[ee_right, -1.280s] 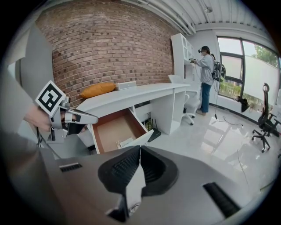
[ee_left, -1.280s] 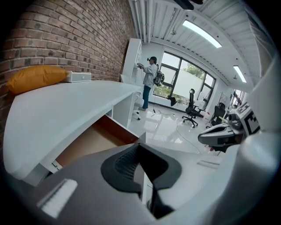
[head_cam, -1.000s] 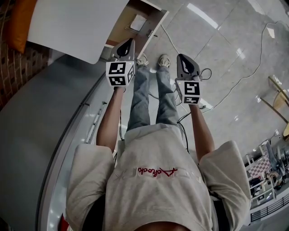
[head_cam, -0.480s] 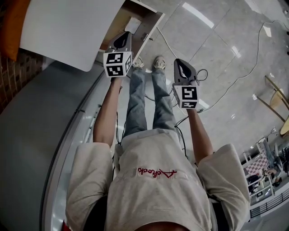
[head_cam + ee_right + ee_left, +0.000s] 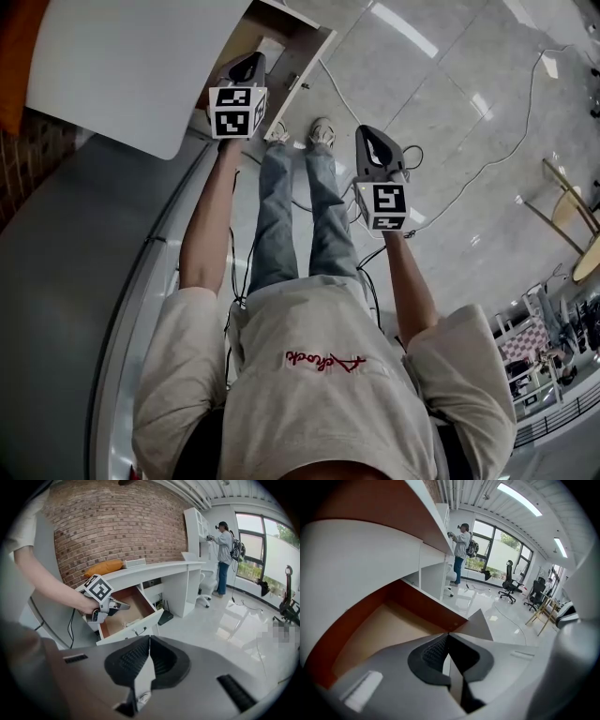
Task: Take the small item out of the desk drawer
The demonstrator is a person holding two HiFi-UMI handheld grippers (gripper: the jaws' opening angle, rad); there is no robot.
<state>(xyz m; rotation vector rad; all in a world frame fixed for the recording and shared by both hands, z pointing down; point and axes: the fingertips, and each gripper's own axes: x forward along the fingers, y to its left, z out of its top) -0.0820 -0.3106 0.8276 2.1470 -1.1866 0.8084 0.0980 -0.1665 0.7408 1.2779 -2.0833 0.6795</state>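
The wooden desk drawer [image 5: 298,58] stands pulled open under the white desk top [image 5: 131,66]. A small white item [image 5: 270,47] lies on the drawer's floor; it also shows as the white item [image 5: 132,622] behind the drawer front in the right gripper view. My left gripper [image 5: 247,64] hovers over the drawer's near side with its jaws closed and empty; its own view looks into the drawer's bare floor [image 5: 379,627]. My right gripper [image 5: 375,150] hangs shut and empty over the floor, to the right of the drawer.
The person's legs and shoes [image 5: 319,136] stand in front of the drawer. Cables [image 5: 487,159] trail over the tiled floor. An orange cushion [image 5: 105,567] lies on the desk by the brick wall. Another person [image 5: 226,557] stands far off by the windows.
My left gripper has moved forward and come over the open drawer. The right gripper has drifted only slightly and stays over the floor.
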